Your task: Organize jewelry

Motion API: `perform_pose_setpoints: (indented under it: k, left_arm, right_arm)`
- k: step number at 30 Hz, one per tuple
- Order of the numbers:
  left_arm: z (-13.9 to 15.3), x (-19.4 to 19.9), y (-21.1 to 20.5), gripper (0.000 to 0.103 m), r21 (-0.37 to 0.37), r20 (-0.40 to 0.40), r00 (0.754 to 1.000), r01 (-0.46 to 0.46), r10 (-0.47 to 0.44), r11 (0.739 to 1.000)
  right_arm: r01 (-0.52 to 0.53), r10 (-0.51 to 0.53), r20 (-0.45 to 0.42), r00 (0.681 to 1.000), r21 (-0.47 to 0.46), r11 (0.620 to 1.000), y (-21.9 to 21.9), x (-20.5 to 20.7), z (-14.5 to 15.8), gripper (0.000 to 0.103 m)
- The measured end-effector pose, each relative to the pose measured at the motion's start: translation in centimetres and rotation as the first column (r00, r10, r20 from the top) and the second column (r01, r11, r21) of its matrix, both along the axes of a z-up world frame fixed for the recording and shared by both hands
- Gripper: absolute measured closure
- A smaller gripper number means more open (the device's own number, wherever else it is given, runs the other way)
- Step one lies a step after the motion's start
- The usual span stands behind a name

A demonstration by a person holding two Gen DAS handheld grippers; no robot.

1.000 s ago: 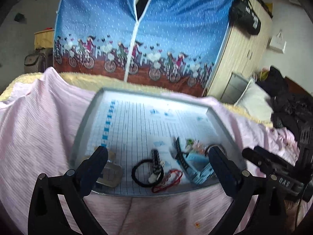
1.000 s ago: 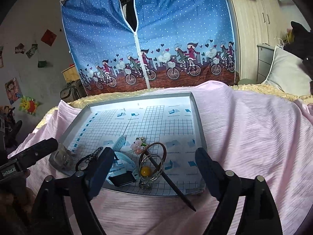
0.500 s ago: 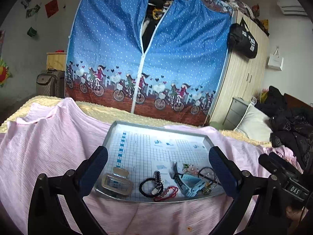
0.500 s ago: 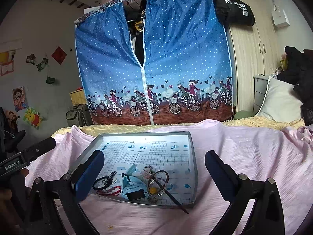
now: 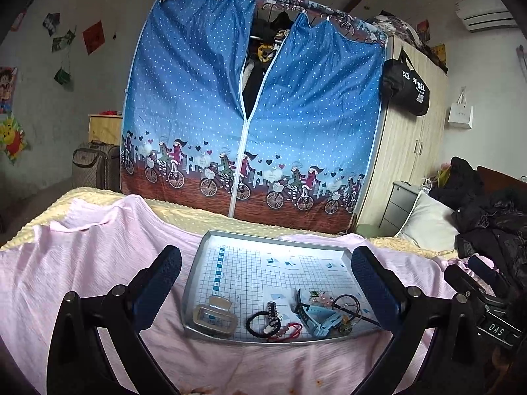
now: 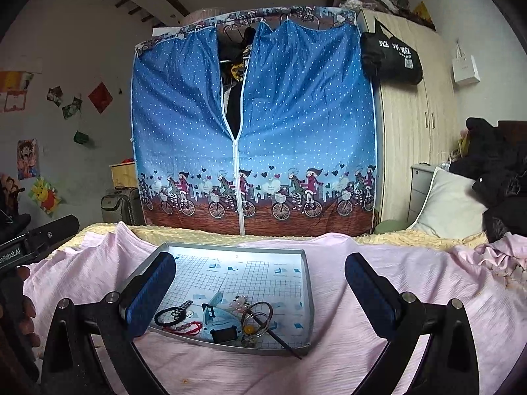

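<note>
Here, both pairs of jaws stand spread wide and hold nothing: the left gripper and the right gripper hover back from the near edge of the tray, above the pink bedspread.

The jewelry all lies inside the tray, bunched along its near edge. A clear plastic box with its lid lying just behind it sits at the left corner; beside it come a black hair tie, a red beaded bracelet, a light-blue watch, a pink flower clip, some metal rings around a yellow bead, and a dark hair stick that pokes out over the rim.

The pieces overlap in a heap and are not sorted, so the scene would fit either a job barely under way or a pause between picks. Any pick would call for a low, narrow approach onto one piece, clear of its tangled neighbours.

Readable writing is sparse: "DAS" on the other gripper's body in the left wrist view, and "Robot.AI" in the right wrist view. White characters on the black bag hanging from the wardrobe are too small to read.
</note>
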State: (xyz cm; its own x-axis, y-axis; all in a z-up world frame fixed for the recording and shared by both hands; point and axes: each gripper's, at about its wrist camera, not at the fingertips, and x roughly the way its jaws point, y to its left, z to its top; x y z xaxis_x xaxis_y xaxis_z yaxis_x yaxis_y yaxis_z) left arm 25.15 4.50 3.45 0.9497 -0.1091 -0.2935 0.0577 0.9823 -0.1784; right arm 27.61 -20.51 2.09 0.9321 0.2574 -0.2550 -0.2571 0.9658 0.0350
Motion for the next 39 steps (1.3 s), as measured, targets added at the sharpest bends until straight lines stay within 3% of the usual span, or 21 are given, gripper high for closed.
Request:
perform_pose_setpoints:
  k: [6,12,26,32,39]
  left_arm:
    - [1.2,-4.2,-0.4,0.002,0.045,0.084,0.995,-0.05,0.046,0.998]
    - [1.3,-8.9,0.2,0.002,0.019,0.107,0.994,-0.035,0.032,0.999]
    - [-0.3,-18.6,0.3,0.002,0.041,0.073,0.994,-0.083,0.08,0.996]
    - [-1.7,-21.0,-0.6,0.002,0.077,0.015,0.998,-0.059,0.058,0.995]
    - [-1.8,-22.1,-0.8,0.002,0.075,0.024,0.999,-0.05,0.048,0.996]
  right_arm:
    - [0.008,-0.008,0.049,0.999,-0.004,1.0,0.6,-3.5,0.5,0.0]
    - [-0.003,0.003,0.065,0.998,-0.001,1.0,1.4,-8.4,0.2,0.0]
    - [-0.035,0.033,0.075,0.997,0.034,0.999,1.8,-17.2,-0.2,0.0]
    - [-0.043,0.042,0.052,0.998,0.023,0.999,2.0,-19.2,-0.6,0.0]
    - [-0.03,0.03,0.042,0.999,0.008,1.0,2.2,-20.4,-1.0,0.0]
